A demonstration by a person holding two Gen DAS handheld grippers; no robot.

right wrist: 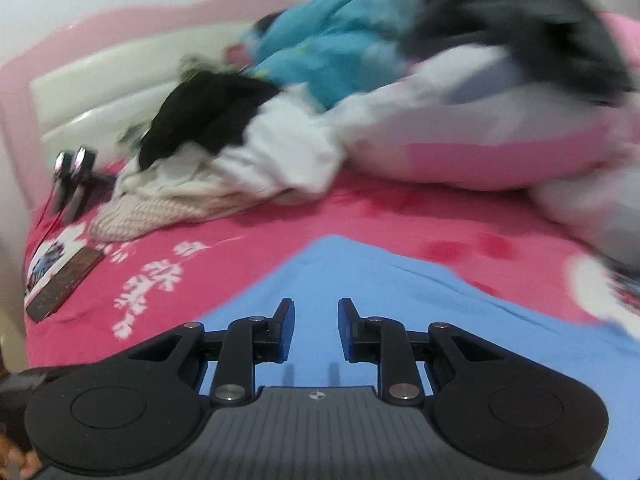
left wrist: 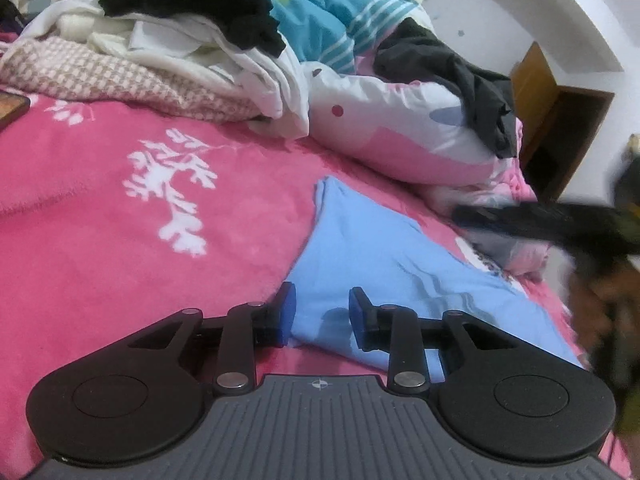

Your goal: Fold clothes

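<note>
A light blue garment (left wrist: 380,256) lies flat on the pink bed cover (left wrist: 100,240). My left gripper (left wrist: 322,316) is open and empty, low over the garment's near left edge. In the right wrist view the same blue garment (right wrist: 360,280) fills the foreground, and my right gripper (right wrist: 316,330) is open and empty just above it. The right gripper also shows in the left wrist view as a blurred dark shape (left wrist: 560,224) at the right, beyond the garment.
A heap of unfolded clothes (left wrist: 192,28), white, black and checked, lies at the back of the bed. A white and pink duvet (left wrist: 400,128) with a dark grey garment (left wrist: 472,76) on it lies at the right. A phone (right wrist: 60,280) lies on the cover at the left.
</note>
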